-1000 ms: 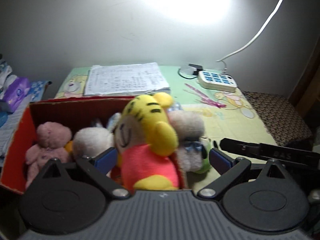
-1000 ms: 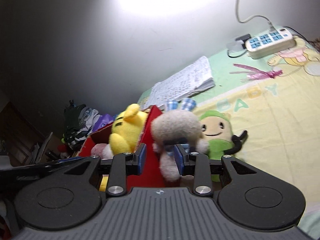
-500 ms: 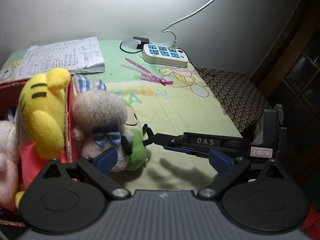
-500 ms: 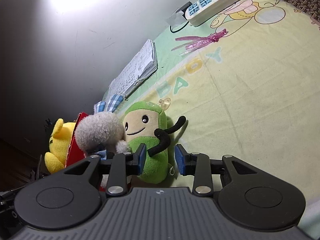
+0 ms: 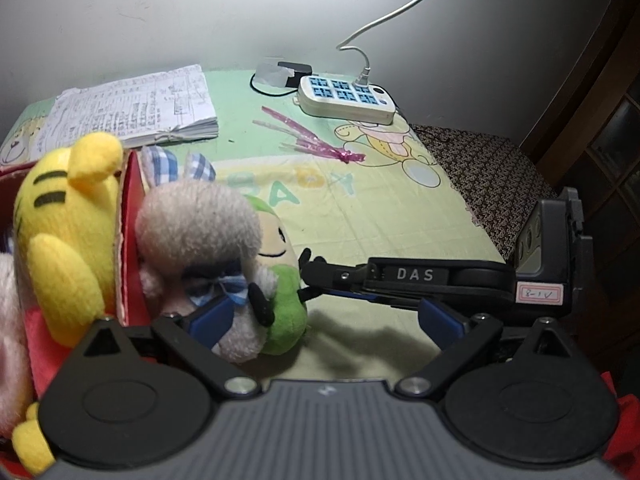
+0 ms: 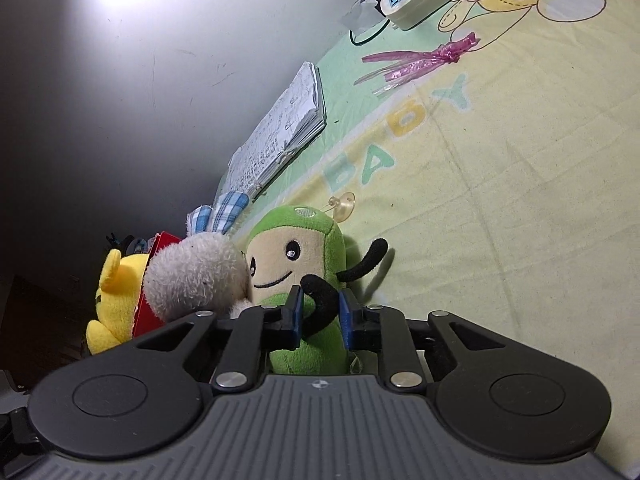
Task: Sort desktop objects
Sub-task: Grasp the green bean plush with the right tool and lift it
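Note:
A green plush toy [image 6: 296,248] lies on the baby-print cloth [image 6: 500,184] beside a red cardboard box [image 5: 130,240]. My right gripper [image 6: 320,314] is shut on the toy's black arm [image 6: 320,296]; in the left wrist view it reaches in from the right [image 5: 306,276]. A grey plush rabbit [image 5: 192,232] with blue check ears leans against the green toy [image 5: 286,312] and the box wall. A yellow tiger plush [image 5: 68,216] sits in the box. My left gripper [image 5: 324,318] hovers open, with the rabbit and the green toy at its left finger.
A stack of written papers [image 5: 132,108], a white power strip [image 5: 348,96] with its cord, and a pink ribbon [image 5: 312,140] lie toward the wall. A clear suction cup [image 6: 342,202] sits by the green toy's head. A patterned cushion [image 5: 488,176] borders the cloth on the right.
My right gripper has moved from the grey rabbit to the green toy and its jaws have narrowed onto the black arm. The left gripper has swung right, away from the box.

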